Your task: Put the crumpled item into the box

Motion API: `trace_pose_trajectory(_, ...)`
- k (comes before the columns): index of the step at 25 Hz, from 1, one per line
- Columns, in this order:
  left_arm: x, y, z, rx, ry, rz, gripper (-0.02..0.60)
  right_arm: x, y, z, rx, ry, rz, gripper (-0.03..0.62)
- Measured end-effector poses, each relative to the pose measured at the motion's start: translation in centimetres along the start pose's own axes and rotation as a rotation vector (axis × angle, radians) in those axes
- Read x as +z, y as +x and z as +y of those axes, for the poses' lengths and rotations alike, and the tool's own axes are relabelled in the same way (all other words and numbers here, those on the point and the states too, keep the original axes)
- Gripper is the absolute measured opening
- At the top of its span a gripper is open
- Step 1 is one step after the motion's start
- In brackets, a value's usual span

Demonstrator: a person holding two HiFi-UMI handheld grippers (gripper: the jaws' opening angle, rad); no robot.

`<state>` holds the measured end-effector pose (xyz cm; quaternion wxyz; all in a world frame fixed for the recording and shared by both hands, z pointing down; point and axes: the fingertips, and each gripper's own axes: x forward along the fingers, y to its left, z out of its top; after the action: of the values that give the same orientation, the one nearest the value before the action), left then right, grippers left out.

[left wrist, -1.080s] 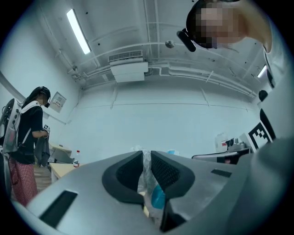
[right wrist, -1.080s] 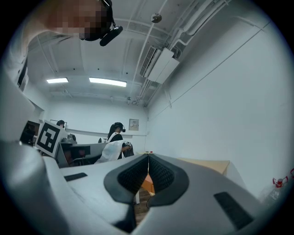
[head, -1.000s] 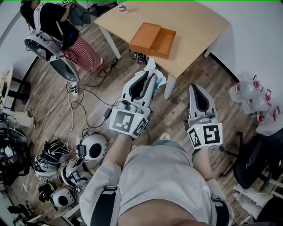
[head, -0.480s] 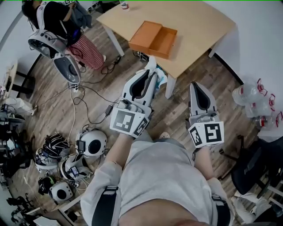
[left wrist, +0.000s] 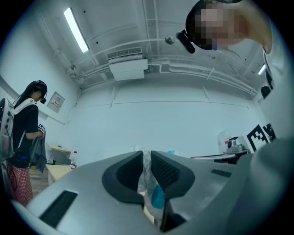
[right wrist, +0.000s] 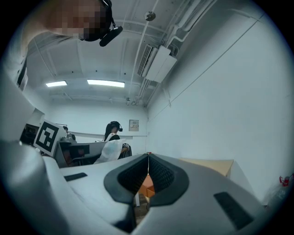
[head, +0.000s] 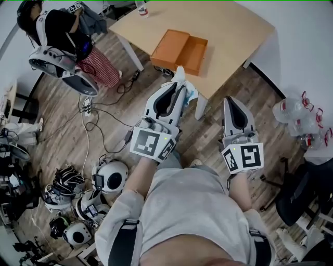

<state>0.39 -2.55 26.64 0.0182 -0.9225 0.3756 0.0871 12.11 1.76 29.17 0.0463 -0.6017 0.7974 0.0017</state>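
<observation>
My left gripper [head: 179, 83] is shut on a crumpled white and blue item [head: 186, 89], held up just short of the table's near corner. The left gripper view shows that crumpled item [left wrist: 148, 181] pinched between the jaws of the left gripper [left wrist: 147, 158]. An open orange box [head: 180, 50] lies on the wooden table [head: 229, 31], its lid flipped to the left. My right gripper [head: 232, 105] hangs over the floor to the right, shut with nothing in it. In the right gripper view the box [right wrist: 146, 189] peeks through below the jaw tips of the right gripper [right wrist: 148, 158].
A person in a checked skirt [head: 67, 36] stands at the far left by the table. Cables [head: 99, 119] and several helmets [head: 104, 176] lie on the wood floor at left. Plastic bottles [head: 299, 117] sit by the right wall. A small bottle [head: 140, 7] stands at the table's far corner.
Both grippers have edged a little closer to the table, the left still holding the crumpled item. The person at the left has shifted slightly.
</observation>
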Motion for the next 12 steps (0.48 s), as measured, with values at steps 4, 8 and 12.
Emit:
trace_pose_trajectory(4, 0.0, 1.0, 2.1, -0.042, -0.013, 0.012, 0.064, 0.0, 2.2, 0.4, -0.038, -0.002, 0.007, 0.011)
trace_pose_trajectory(8, -0.5, 2.3, 4.3, -0.097, -0.034, 0.031, 0.064, -0.4, 4.3, 0.7, -0.093, -0.001, 0.020, 0.011)
trace_pose_trajectory(12, -0.7, 3.8, 6.4, -0.147, -0.049, 0.040, 0.064, -0.5, 6.6, 1.0, -0.133, -0.005, 0.026, 0.011)
